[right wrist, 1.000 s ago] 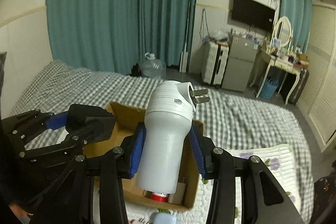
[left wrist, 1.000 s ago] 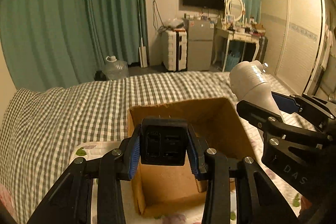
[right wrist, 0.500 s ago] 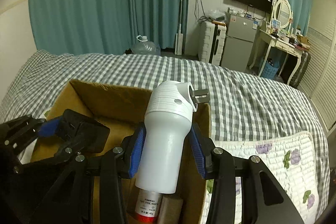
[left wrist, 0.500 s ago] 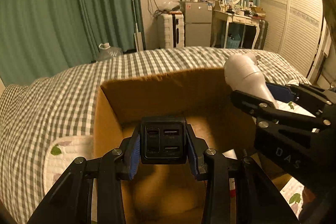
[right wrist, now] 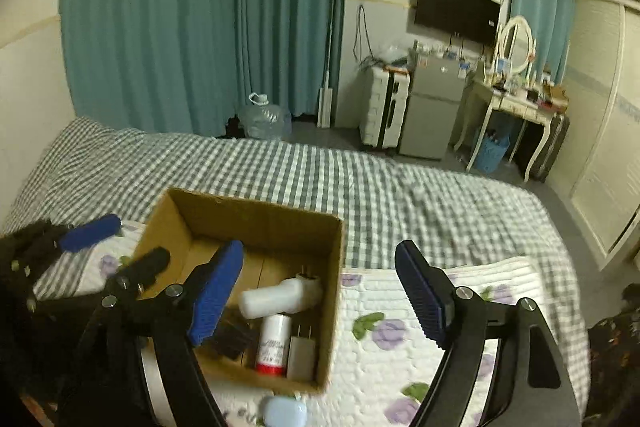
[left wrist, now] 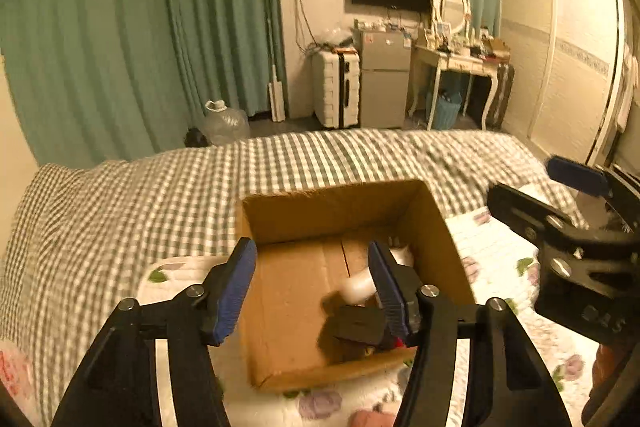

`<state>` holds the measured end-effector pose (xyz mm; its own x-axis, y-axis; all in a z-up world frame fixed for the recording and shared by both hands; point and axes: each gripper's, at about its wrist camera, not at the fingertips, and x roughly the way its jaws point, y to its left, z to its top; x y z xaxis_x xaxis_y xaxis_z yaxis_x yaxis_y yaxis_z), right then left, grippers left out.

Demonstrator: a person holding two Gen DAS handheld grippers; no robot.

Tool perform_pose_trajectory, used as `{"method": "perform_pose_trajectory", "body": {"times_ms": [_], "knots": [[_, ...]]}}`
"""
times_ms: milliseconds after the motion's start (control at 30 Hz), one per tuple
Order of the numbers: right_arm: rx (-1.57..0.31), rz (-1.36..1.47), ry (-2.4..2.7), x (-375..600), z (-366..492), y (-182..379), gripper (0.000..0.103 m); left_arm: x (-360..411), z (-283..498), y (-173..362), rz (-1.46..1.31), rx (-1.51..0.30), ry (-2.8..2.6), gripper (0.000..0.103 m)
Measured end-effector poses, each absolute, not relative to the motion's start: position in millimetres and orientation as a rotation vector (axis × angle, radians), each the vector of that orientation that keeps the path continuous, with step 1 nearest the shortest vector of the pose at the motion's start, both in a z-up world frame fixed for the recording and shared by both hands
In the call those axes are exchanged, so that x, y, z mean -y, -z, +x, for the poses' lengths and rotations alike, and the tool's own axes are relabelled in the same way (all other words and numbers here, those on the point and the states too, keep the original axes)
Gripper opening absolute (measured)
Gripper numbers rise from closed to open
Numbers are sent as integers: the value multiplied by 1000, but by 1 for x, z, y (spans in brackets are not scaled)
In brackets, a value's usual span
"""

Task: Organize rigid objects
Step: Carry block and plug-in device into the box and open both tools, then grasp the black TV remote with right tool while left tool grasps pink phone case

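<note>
An open cardboard box [left wrist: 336, 203] [right wrist: 256, 213] stands on the bed. The black charger block [left wrist: 358, 325] [right wrist: 232, 337] lies on its floor. The white plug adapter [right wrist: 280, 297] [left wrist: 360, 287] lies on its side beside it. A white bottle with a red base [right wrist: 274, 343] and a small grey plug [right wrist: 302, 357] also lie inside. My left gripper [left wrist: 312, 291] is open and empty above the box. My right gripper [right wrist: 320, 291] is open and empty above the box's right side; it also shows at the right of the left wrist view [left wrist: 560, 211].
A light blue case [right wrist: 282, 411] lies on the floral quilt [right wrist: 400, 347] in front of the box. The checked bedspread [right wrist: 360, 179] stretches beyond. A water jug [right wrist: 266, 119], a suitcase, a small fridge and a dressing table stand by the far wall.
Both grippers have opened and risen. The black charger block and the white plug adapter have dropped from them into the box.
</note>
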<state>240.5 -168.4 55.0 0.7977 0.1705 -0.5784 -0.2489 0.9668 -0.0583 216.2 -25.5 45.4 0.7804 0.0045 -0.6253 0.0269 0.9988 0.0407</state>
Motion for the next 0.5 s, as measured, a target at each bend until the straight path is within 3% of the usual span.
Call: {"method": "perform_pose_trajectory", "body": {"times_ms": [233, 500], "knots": [[-578, -171, -232, 179, 162, -89, 86, 5, 153, -70, -6, -679, -9, 65], [-666, -128, -252, 184, 105, -35, 86, -7, 101, -8, -10, -784, -68, 65]]}}
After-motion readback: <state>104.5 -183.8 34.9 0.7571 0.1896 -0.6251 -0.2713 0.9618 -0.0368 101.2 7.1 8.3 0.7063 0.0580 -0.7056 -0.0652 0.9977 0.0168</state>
